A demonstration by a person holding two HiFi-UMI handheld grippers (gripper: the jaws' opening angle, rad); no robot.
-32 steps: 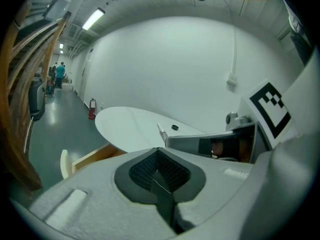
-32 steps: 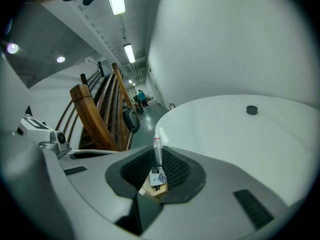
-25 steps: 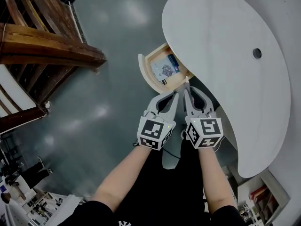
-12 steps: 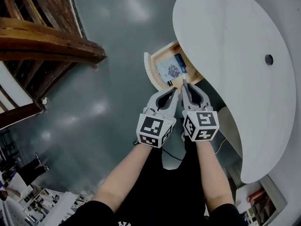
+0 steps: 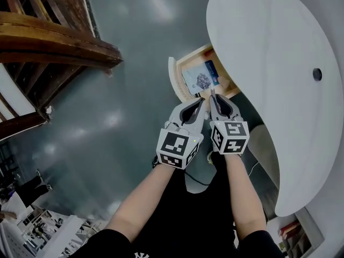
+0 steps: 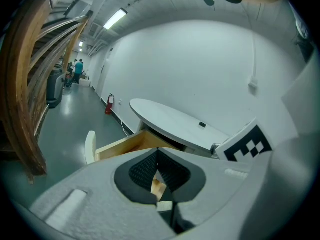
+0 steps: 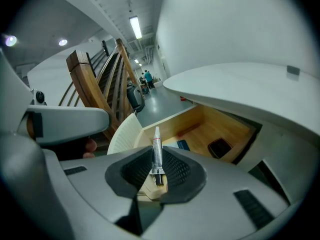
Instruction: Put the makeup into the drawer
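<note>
Right tool (image 5: 213, 98) pinching slim makeup tube (image 7: 157, 151) upright by its lower end, at near edge of open wooden drawer (image 5: 173, 79) under white table (image 5: 258, 52), left tool (image 5: 200, 102) pressed together, empty, just beside, card (image 5: 200, 80) in drawer.

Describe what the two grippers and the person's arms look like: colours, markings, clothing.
The left gripper and right gripper match: light grey moulded shells tapering to pointed jaws lined with black ribbed pads. Each carries a white cube printed with black square markers. The forearms are bare, and the person wears black short sleeves.
</note>
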